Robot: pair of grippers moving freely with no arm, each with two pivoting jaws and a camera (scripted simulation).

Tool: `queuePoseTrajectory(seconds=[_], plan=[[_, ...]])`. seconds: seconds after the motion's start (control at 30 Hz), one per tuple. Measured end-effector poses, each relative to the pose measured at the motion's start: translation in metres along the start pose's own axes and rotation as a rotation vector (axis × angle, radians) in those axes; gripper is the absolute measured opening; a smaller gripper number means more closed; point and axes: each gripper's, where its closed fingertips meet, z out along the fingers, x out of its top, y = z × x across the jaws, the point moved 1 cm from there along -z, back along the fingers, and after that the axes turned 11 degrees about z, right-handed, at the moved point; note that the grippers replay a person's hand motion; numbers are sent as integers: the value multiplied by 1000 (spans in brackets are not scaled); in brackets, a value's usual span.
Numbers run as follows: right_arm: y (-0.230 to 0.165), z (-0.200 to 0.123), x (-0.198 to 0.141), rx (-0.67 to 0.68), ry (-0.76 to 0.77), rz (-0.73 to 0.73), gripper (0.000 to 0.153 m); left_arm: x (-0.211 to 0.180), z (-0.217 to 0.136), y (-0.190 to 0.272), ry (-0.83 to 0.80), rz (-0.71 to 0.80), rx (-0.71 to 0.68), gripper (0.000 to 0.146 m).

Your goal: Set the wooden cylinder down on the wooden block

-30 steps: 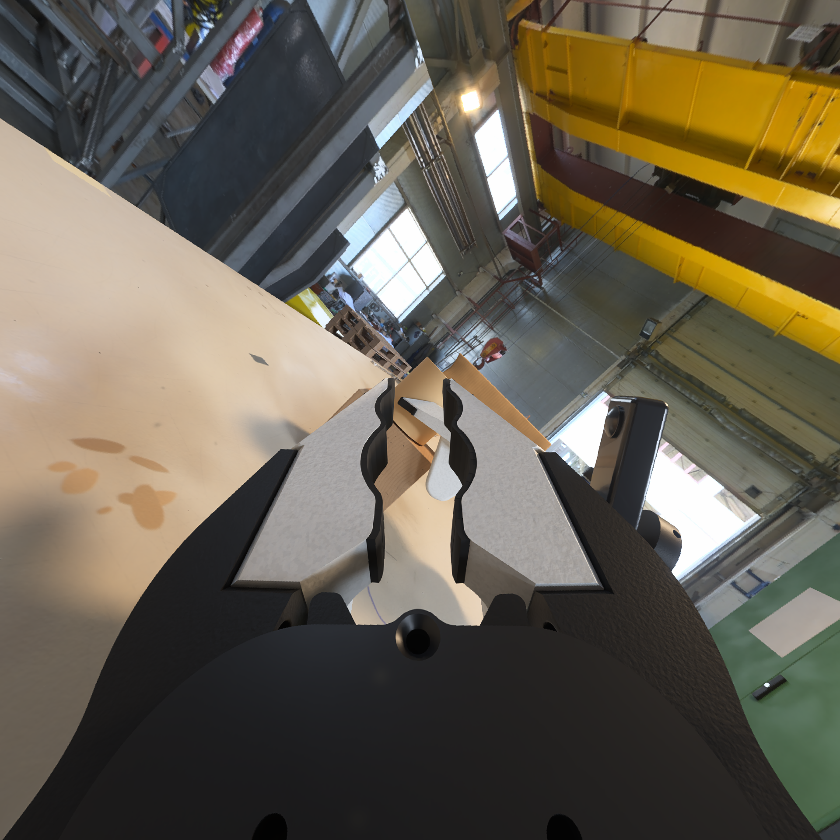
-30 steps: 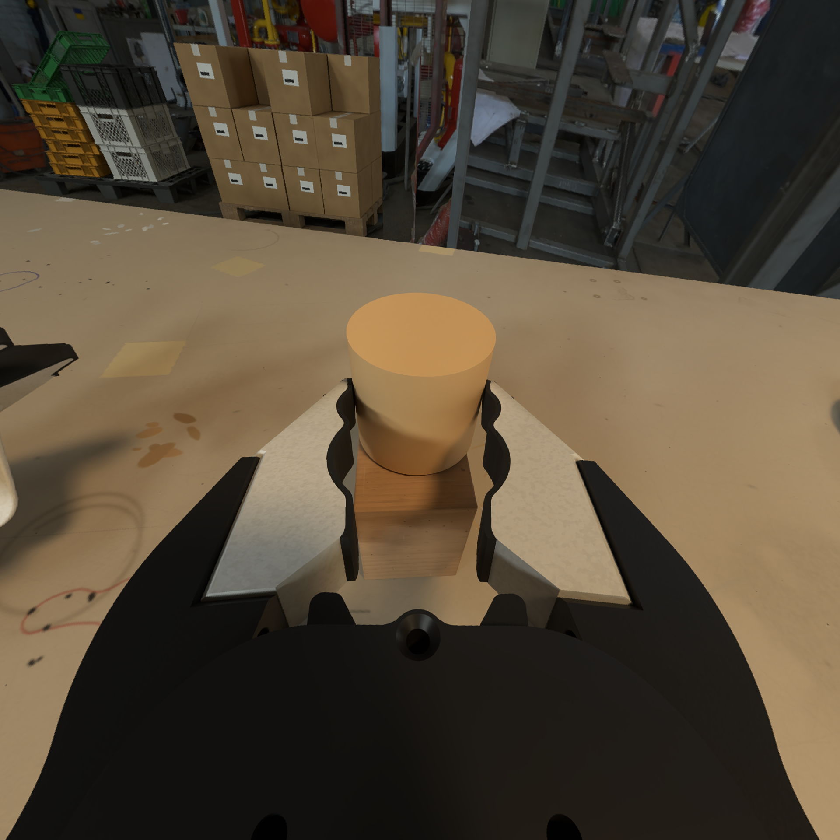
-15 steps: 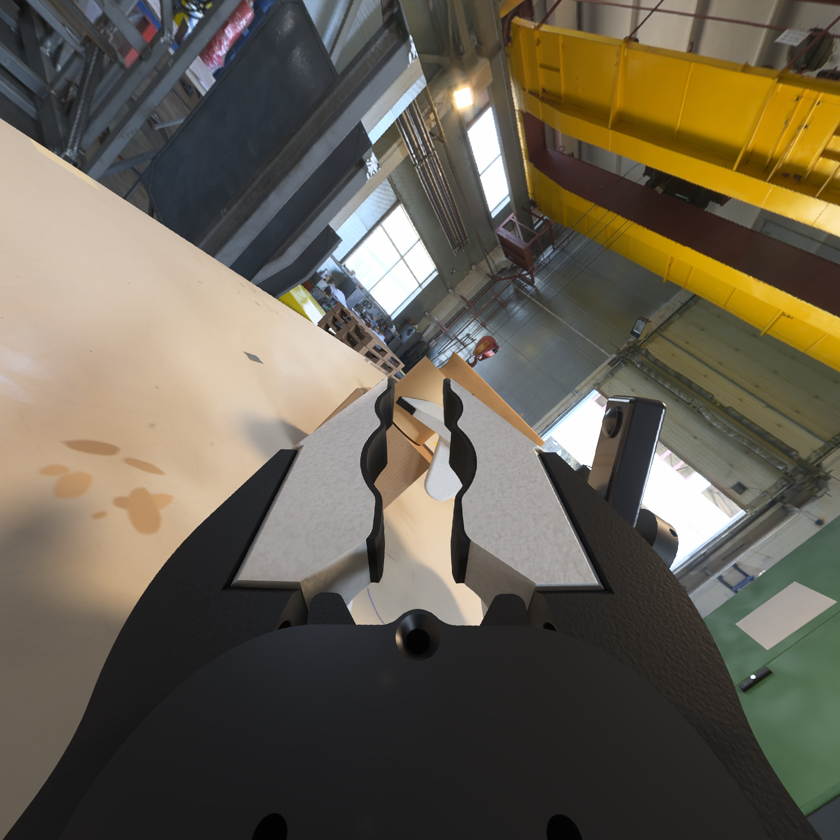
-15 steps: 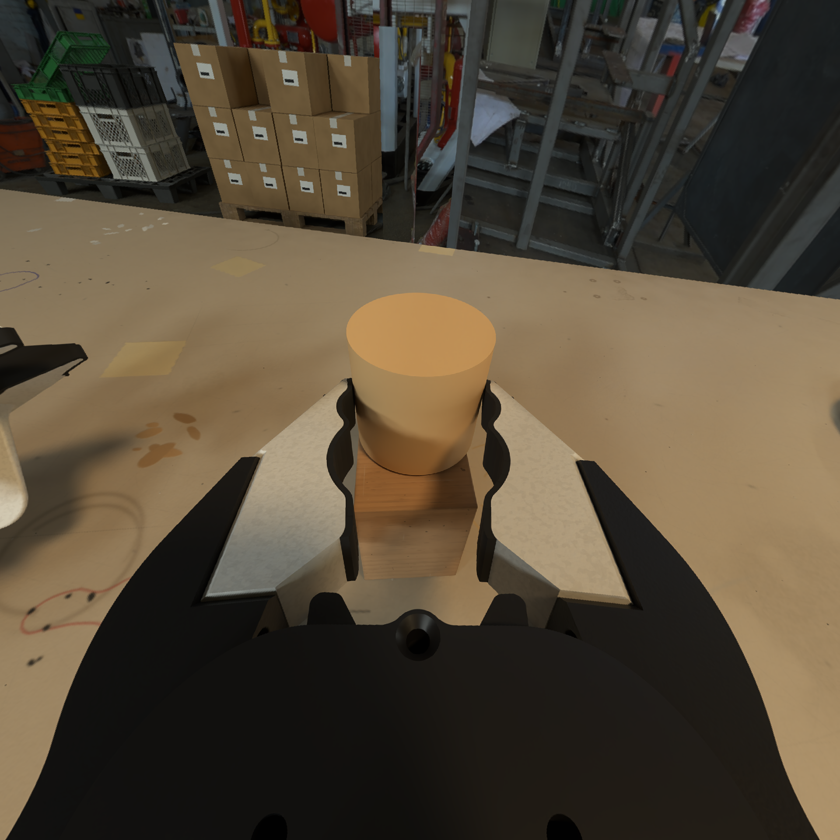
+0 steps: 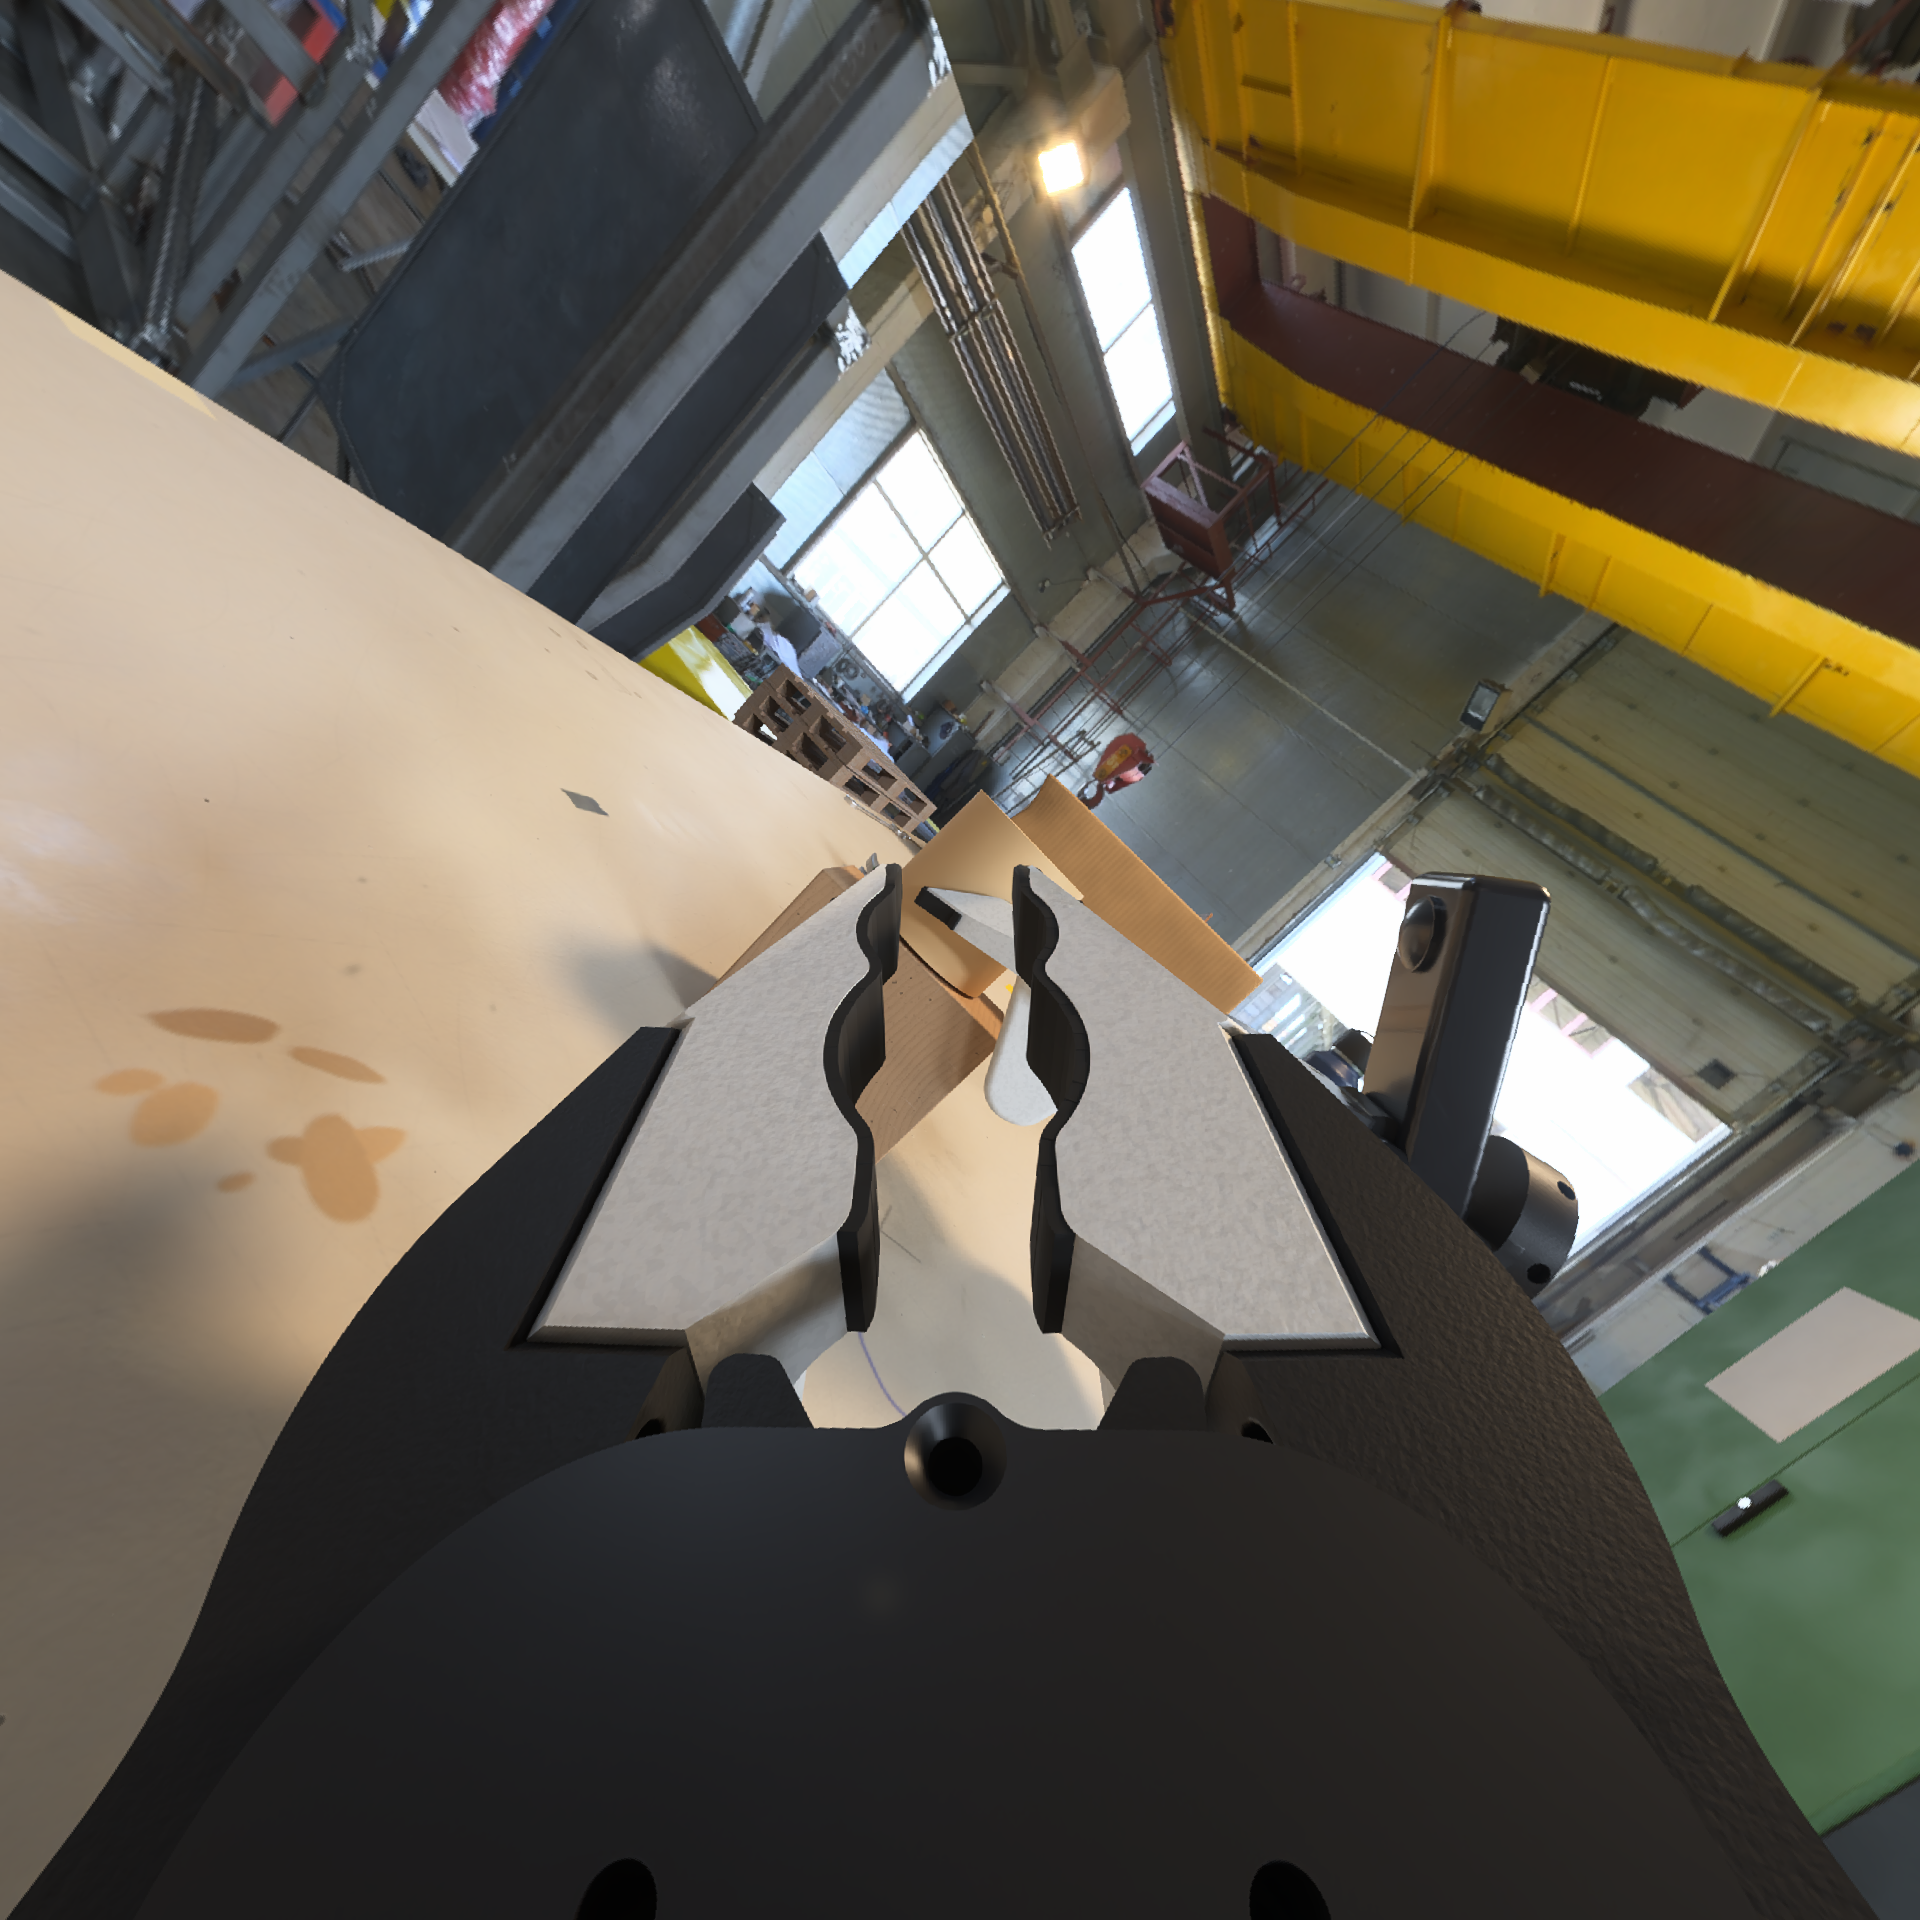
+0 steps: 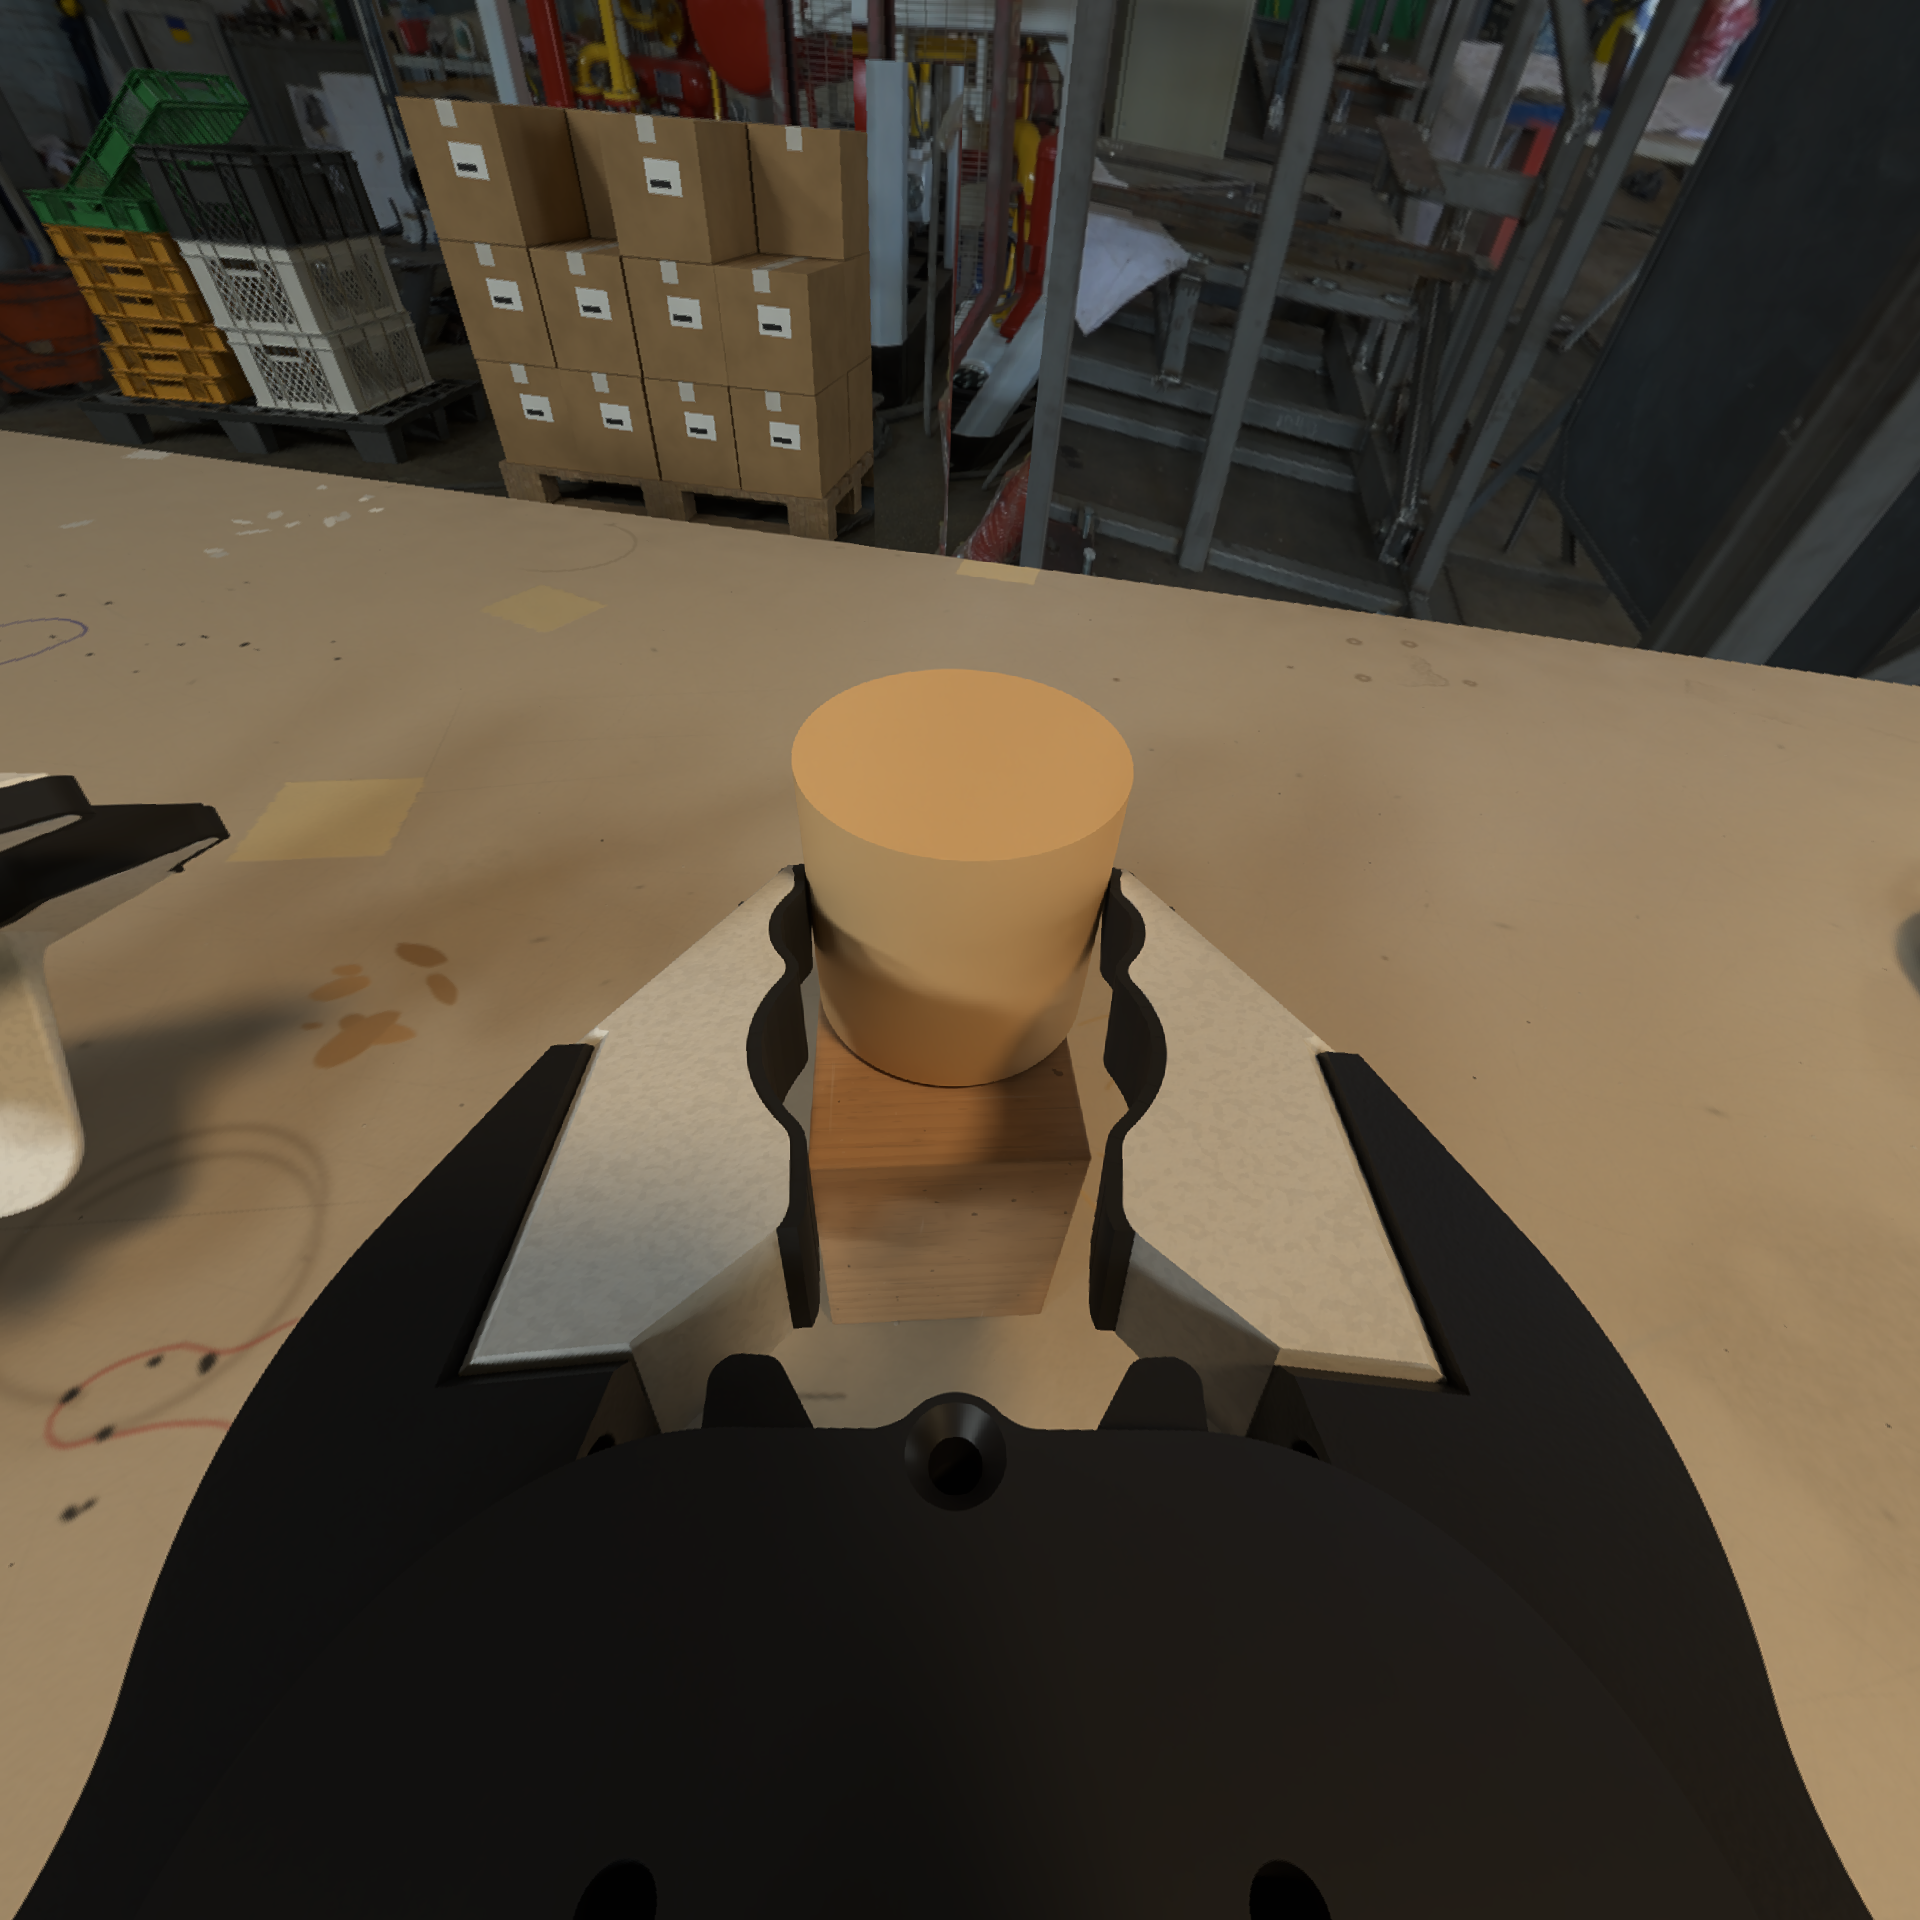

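Cardboard boxes [image 6: 665,301] stand beyond the table [image 6: 1455,831], well apart.

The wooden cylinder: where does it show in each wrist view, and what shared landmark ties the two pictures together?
Left wrist view: the wooden cylinder shows tilted, just past the left hand-held gripper, upper centre, partly hidden by its fingers.
Right wrist view: it stands upright at centre, between the fingers of the right hand-held gripper, above the wooden block.
Shared landmark: the brown stains on the table.
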Motion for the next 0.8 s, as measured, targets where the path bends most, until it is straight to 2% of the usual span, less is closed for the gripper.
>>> queuePoseTrajectory(seconds=[0.23,0.8], plan=[[0,0,0,0,0,0,56,3,0,6,0,69,-7,21],[0,0,0,5,-1,-2,56,9,4,3,-30,88,-9,21]])
